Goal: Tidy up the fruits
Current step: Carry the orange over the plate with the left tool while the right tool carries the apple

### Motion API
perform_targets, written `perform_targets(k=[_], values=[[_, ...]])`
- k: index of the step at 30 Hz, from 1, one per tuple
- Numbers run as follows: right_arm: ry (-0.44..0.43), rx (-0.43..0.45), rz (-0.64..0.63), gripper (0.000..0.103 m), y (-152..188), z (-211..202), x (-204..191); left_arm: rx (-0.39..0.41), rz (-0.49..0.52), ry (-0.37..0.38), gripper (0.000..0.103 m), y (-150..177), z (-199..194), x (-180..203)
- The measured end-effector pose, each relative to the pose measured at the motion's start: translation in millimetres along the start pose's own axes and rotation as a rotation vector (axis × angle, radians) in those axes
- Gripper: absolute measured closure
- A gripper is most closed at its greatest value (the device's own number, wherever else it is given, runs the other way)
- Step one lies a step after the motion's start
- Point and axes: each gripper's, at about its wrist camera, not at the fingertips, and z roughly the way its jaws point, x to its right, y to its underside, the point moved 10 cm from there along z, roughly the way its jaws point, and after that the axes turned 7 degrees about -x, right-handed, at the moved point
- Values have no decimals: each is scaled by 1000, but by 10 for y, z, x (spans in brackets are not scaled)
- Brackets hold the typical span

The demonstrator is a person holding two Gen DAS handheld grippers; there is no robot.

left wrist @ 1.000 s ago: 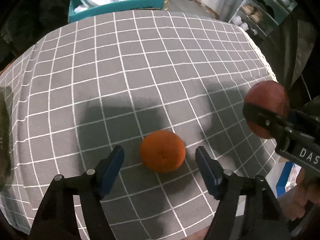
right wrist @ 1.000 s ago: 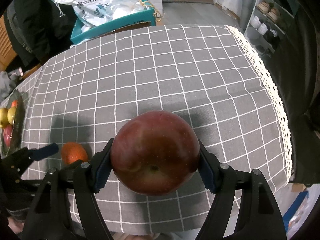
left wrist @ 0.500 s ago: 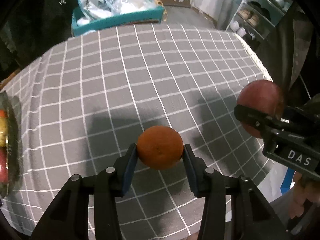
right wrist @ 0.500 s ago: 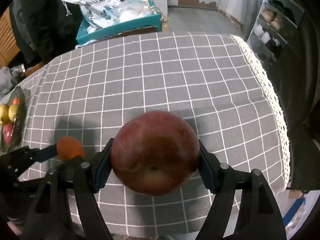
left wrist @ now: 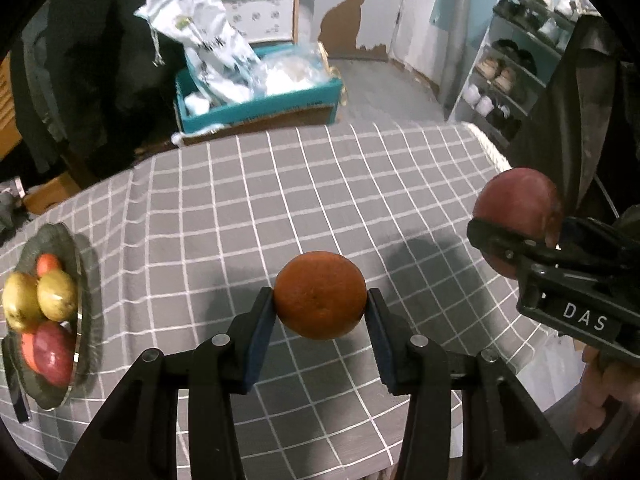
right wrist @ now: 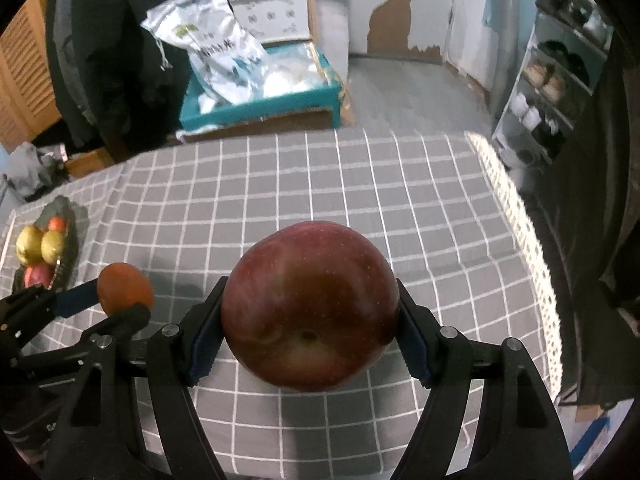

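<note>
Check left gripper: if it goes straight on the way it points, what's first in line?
Nothing close. The left gripper, shut on the orange, points across bare checked tablecloth; the teal box lies beyond, likely lower. Depth unclear.

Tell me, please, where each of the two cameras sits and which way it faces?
Left wrist: on the left gripper, looking forward over its orange and the checked tablecloth; the person's right hand shows.
Right wrist: on the right gripper, looking forward over its apple; no hand shows.
Shared: both fruits, each other's gripper, the fruit plate at left, the teal box beyond.
</note>
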Motion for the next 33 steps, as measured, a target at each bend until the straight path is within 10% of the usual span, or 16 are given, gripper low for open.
perform_targets(k=[33], values=[[-92, 234, -137, 28, -525, -950, -808, 280, -105, -51, 57, -402, -1224, -762]])
